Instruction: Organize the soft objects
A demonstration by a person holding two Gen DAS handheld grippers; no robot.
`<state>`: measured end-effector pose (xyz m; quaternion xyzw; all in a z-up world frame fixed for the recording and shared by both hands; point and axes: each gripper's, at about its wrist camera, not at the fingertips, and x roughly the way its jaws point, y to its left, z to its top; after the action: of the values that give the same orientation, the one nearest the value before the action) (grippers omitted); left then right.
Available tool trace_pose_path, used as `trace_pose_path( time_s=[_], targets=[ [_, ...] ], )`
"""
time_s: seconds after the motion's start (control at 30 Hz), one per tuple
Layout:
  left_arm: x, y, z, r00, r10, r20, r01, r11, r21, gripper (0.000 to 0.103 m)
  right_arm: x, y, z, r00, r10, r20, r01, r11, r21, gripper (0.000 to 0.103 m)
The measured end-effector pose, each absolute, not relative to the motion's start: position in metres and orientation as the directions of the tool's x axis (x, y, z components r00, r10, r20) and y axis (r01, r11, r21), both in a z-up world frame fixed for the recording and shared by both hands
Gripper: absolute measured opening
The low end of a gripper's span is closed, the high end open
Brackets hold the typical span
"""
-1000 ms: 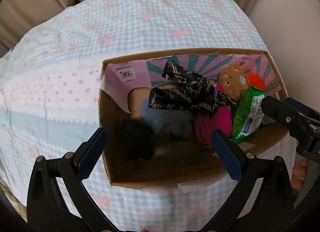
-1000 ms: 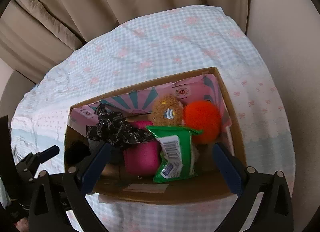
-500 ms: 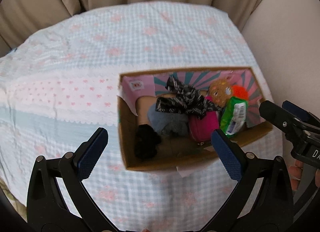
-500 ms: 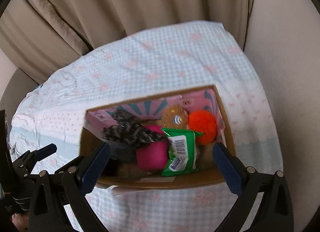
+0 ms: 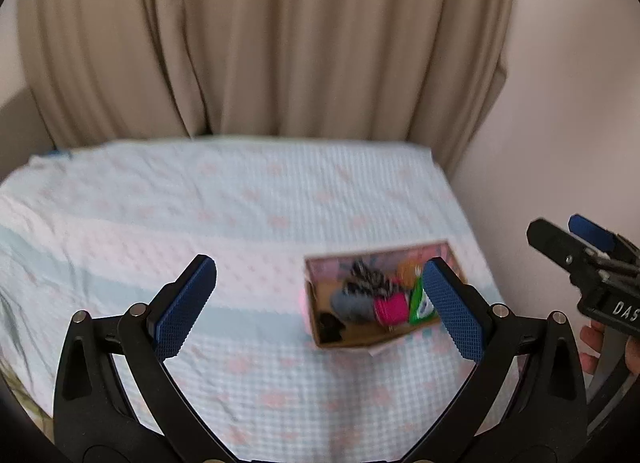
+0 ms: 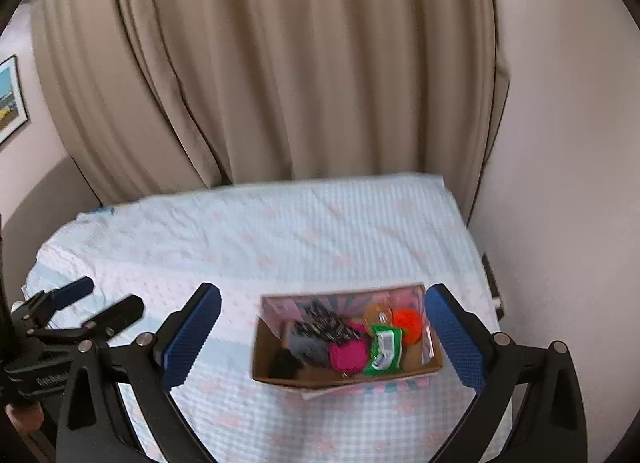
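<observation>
- You face a pale blue checked tablecloth [image 6: 280, 231] with faint pink motifs.
- Your brown cardboard box [image 6: 344, 381] shows a pink and teal striped inner wall.
- Inside you see a bright orange fuzzy ball [image 6: 408, 323], a magenta soft pouch [image 6: 348, 356], a green and white wrapped packet [image 6: 384, 349] and a black-and-white patterned cloth [image 6: 320, 323].
- Your gripper pads [image 6: 454, 337] are blue and textured, on black frames.
- Beige pleated curtains [image 6: 304, 63] hang behind.

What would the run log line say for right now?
left gripper: open, empty | right gripper: open, empty | cardboard box: filled, on bed
</observation>
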<state>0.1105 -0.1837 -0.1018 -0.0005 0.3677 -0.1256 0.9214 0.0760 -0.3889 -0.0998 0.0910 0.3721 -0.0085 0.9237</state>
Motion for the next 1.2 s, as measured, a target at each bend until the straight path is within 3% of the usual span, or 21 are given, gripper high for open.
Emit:
trace_pose_path(
  time_s=[0.3,0.73,1.2],
  targets=[
    [0.049,-0.114,-0.023,0.807,-0.199,-0.556,0.189,0.979,-0.076,0.103,0.021,-0.339,-0.024,0.822,0.009,-0.569,0.060,0.993,0.103,0.102],
    [-0.002,-0.098,-0.004,0.859,-0.173,-0.482,0.168,0.984,-0.053,0.103,-0.017,-0.323,0.001,0.868,-0.019,-0.496,0.071,0.994,0.086,0.102],
    [-0.007,-0.104,0.005,0.872,-0.183,-0.453,0.181,0.982,-0.049,0.103,-0.024,-0.325,0.008,0.873,-0.041,-0.486,0.086,0.994,0.071,0.102]
  ],
)
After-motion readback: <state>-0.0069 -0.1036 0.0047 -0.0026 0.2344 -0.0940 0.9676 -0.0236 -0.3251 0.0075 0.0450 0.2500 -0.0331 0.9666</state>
